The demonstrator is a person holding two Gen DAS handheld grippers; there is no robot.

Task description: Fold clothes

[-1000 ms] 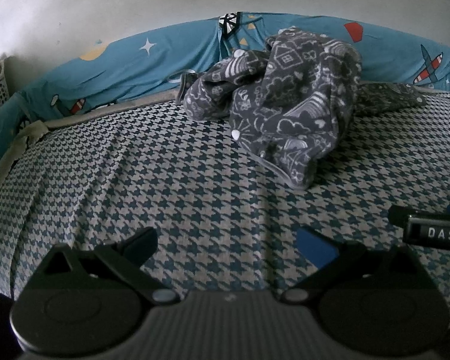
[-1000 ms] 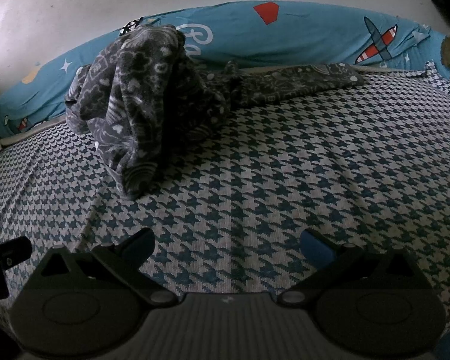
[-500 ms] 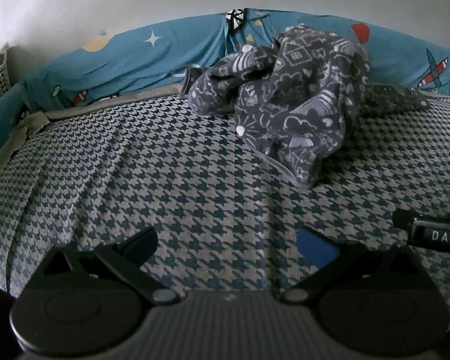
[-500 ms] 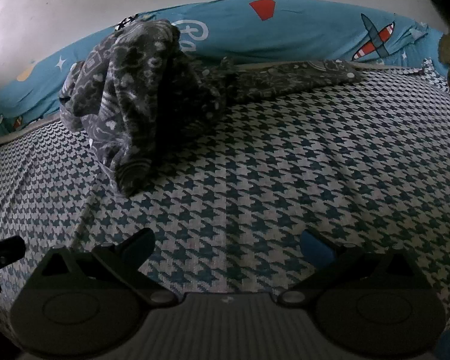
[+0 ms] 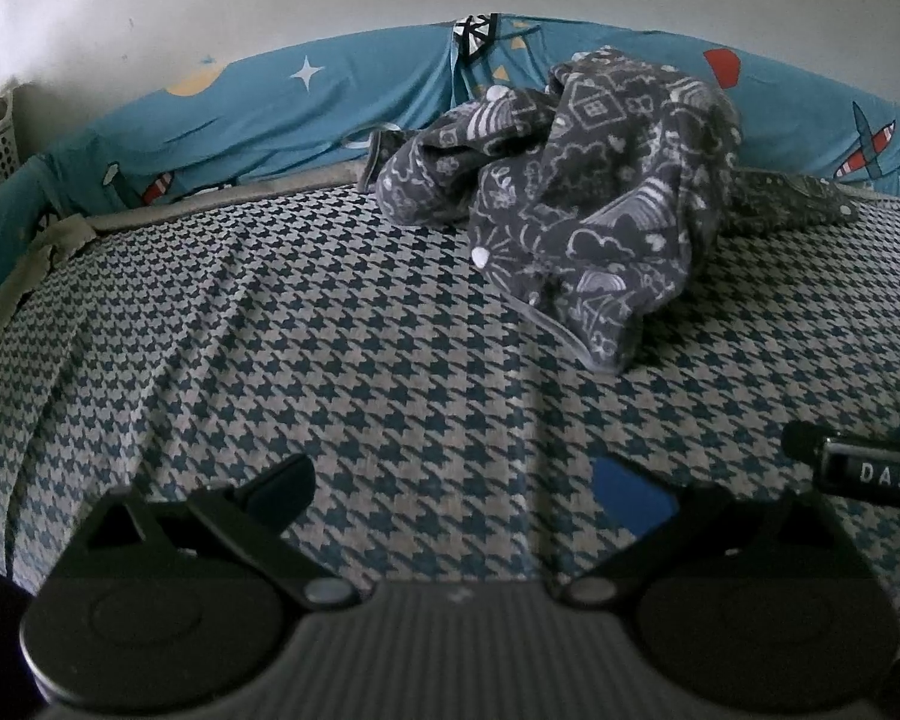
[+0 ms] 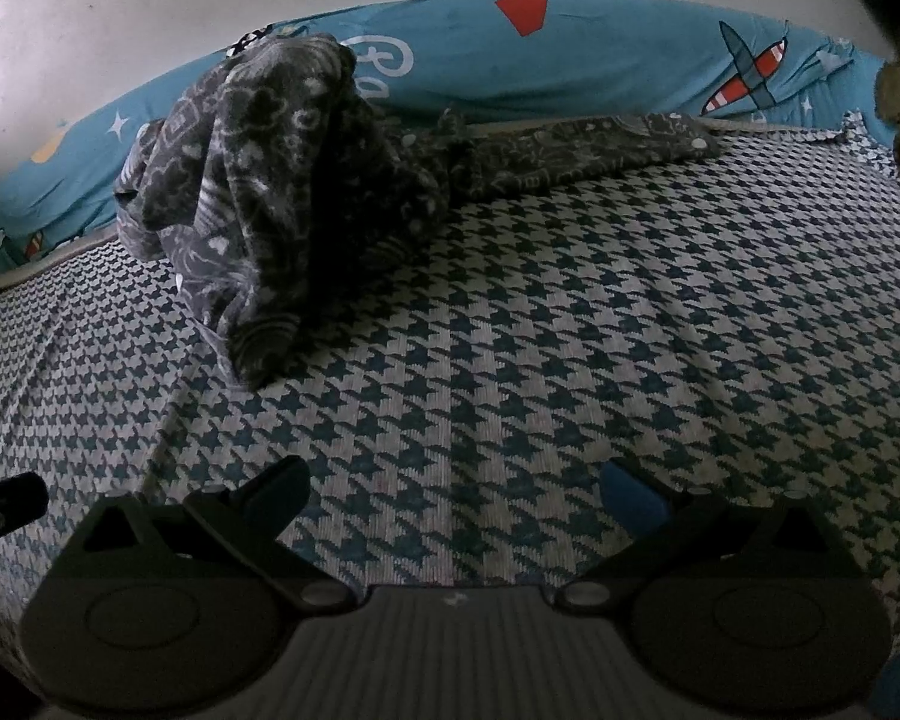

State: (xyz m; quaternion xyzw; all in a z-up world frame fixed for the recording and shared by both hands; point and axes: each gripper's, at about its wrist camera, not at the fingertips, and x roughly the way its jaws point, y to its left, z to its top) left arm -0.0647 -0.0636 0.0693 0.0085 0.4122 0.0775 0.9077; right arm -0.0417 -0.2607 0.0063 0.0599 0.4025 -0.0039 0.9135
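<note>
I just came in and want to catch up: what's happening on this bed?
A person is holding a two-finger gripper in each hand, about to fold clothes. The left gripper and right gripper are both open and empty, hovering over the houndstooth bed cover. The grey patterned garment lies crumpled in a heap at the far side, against the blue bumper, with one part stretched out flat to the right. Neither gripper touches it; no fold is made yet.

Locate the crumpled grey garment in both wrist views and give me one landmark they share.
Left wrist: the garment lies right of centre, in the upper half, against the blue bumper.
Right wrist: the garment lies upper left, one strip stretching right along the bumper.
Shared landmark: the red shape printed on the bumper.
</note>
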